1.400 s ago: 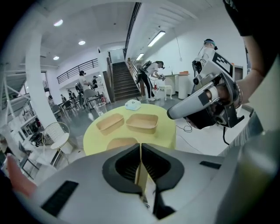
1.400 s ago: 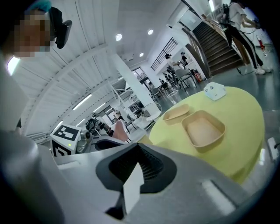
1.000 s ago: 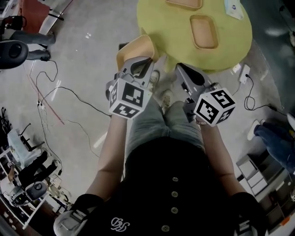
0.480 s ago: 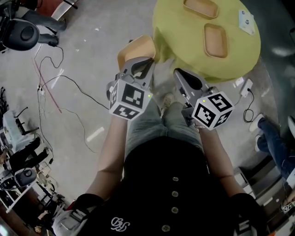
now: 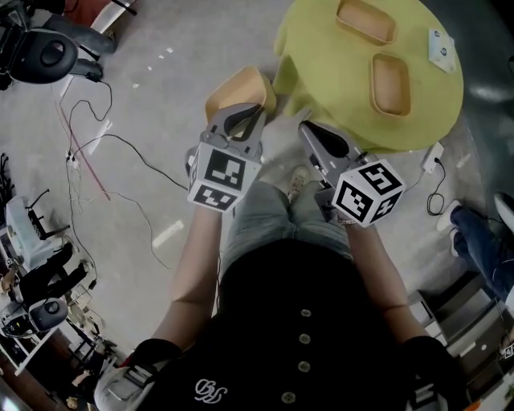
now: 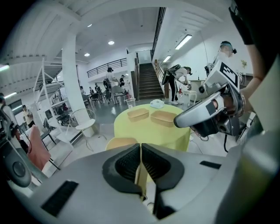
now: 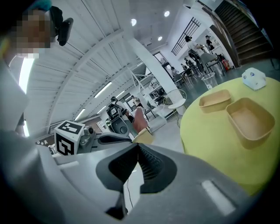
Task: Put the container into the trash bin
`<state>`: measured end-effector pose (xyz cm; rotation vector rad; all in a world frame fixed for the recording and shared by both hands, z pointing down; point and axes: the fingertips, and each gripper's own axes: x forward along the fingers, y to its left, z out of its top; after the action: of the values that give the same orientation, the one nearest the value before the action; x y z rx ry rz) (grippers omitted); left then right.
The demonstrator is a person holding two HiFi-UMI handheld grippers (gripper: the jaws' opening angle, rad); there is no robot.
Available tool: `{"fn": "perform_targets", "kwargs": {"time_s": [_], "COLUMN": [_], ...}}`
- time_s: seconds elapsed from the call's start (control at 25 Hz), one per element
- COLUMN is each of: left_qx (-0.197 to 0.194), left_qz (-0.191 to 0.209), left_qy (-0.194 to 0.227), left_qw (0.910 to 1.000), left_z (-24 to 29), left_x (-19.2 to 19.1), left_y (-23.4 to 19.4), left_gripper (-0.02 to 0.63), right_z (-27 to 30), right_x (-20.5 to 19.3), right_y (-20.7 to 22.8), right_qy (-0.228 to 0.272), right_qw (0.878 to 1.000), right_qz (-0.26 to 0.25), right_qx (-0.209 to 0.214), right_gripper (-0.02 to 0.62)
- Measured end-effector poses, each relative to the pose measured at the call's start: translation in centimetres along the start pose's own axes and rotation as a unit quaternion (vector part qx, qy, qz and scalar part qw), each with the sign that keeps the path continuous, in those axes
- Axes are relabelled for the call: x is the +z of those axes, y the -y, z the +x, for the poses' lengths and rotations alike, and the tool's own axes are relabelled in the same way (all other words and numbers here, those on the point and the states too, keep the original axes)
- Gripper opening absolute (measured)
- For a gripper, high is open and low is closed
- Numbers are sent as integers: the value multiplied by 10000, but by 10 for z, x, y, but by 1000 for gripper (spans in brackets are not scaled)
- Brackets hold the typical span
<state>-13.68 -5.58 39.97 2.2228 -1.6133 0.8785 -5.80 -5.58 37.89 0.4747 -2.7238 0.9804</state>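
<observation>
Two tan, empty containers (image 5: 365,20) (image 5: 391,83) lie on the round yellow table (image 5: 321,56). They also show in the left gripper view as the far container (image 6: 138,114) and the near one (image 6: 164,117), and in the right gripper view (image 7: 214,100) (image 7: 249,122). My left gripper (image 5: 241,110) is shut and empty, over a tan chair seat (image 5: 241,87) beside the table. My right gripper (image 5: 308,127) is shut and empty at the table's near edge, short of both containers. No trash bin that I can be sure of shows.
A small white box (image 5: 442,50) sits at the table's far right. Cables (image 5: 120,152) trail over the grey floor at left, and a power strip (image 5: 430,154) lies at right. White chairs (image 6: 81,124) and a clear bucket (image 6: 130,103) stand beyond the table. People stand far off.
The head view has swung, so the table and containers sit further right in it. Both grippers stay shut and close together in front of the body.
</observation>
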Motion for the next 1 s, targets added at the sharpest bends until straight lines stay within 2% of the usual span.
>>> {"fn": "perform_targets", "kwargs": {"time_s": [0.2, 0.4, 0.72, 0.88, 1.0], "left_qx": [-39, -136, -400, -534, -518], "left_qz": [-90, -251, -897, -1301, -1399], "left_qy": [-28, 56, 264, 402, 420], "left_qw": [9999, 9996, 9948, 9892, 9879], "left_z": [14, 12, 19, 25, 32], "left_x": [-16, -30, -47, -55, -64], "left_y": [-30, -67, -102, -114, -119], "left_gripper": [23, 23, 23, 23, 23], "right_z": [31, 66, 106, 119, 126], "right_x": [-6, -9, -20, -24, -32], "right_y": [14, 8, 8, 19, 29], "right_qy": [-88, -173, -289, -251, -243], "right_qw": [9998, 9993, 9980, 9967, 9955], "right_qz": [150, 229, 403, 508, 611], "right_qx": [-114, -236, -381, -576, -688], "right_gripper": [5, 5, 5, 5, 5]}}
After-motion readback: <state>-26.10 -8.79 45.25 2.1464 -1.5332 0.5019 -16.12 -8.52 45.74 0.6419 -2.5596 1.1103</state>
